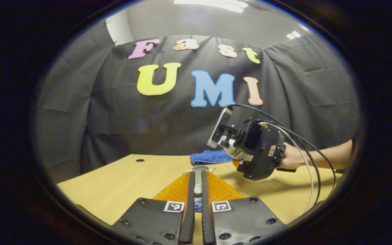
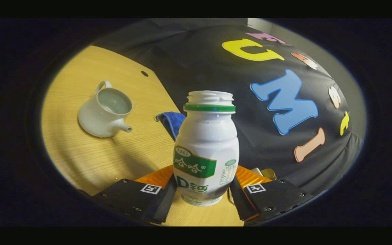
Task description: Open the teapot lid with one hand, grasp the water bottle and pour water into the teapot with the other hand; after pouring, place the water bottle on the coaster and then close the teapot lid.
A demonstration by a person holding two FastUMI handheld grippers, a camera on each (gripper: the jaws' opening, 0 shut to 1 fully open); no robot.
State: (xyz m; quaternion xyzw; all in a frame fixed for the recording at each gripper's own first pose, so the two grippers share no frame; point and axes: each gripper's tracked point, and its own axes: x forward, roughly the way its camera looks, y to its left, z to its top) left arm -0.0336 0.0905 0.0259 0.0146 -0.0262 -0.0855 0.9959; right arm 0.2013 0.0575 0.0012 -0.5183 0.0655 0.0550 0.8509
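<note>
While the bottle is carried in the air and the pot stands uncovered, the parts read as follows, largest first.

Table [image 2: 90,160]: pale wood; it carries the pot and a blue cloth [image 2: 171,122] lying near the booth wall.

Right gripper [image 2: 204,194]: its jaws are closed on the lower body of the water bottle, one finger pressing each side; in the left gripper view it [image 1: 250,149] hangs above the table, held by a hand [image 1: 289,158].

Left gripper [image 1: 196,204]: its jaws are nearly together, pinching a small white piece, judged to be the teapot lid [image 1: 198,177] caught by its knob, lifted off the pot.

Water bottle [image 2: 206,149]: white, green ring at the neck, mouth uncapped; it sits upright in the jaws, tilted against the room, and well apart from the pot.

Teapot [image 2: 104,114]: white, handle toward the far edge, spout toward the bottle, mouth open, resting on the table.

Coaster: cannot be identified.

Stage: judged lid off, bottle grasped, pouring not yet done.

Risk, spill: the bottle mouth is far from the pot opening, so tipping early would wet the table.

Risk, slip: the bottle's smooth rounded body could rotate or slide in the jaws once inclined.

Risk, lid: the hold on the knob is slight, so a jolt could drop the lid.
</note>
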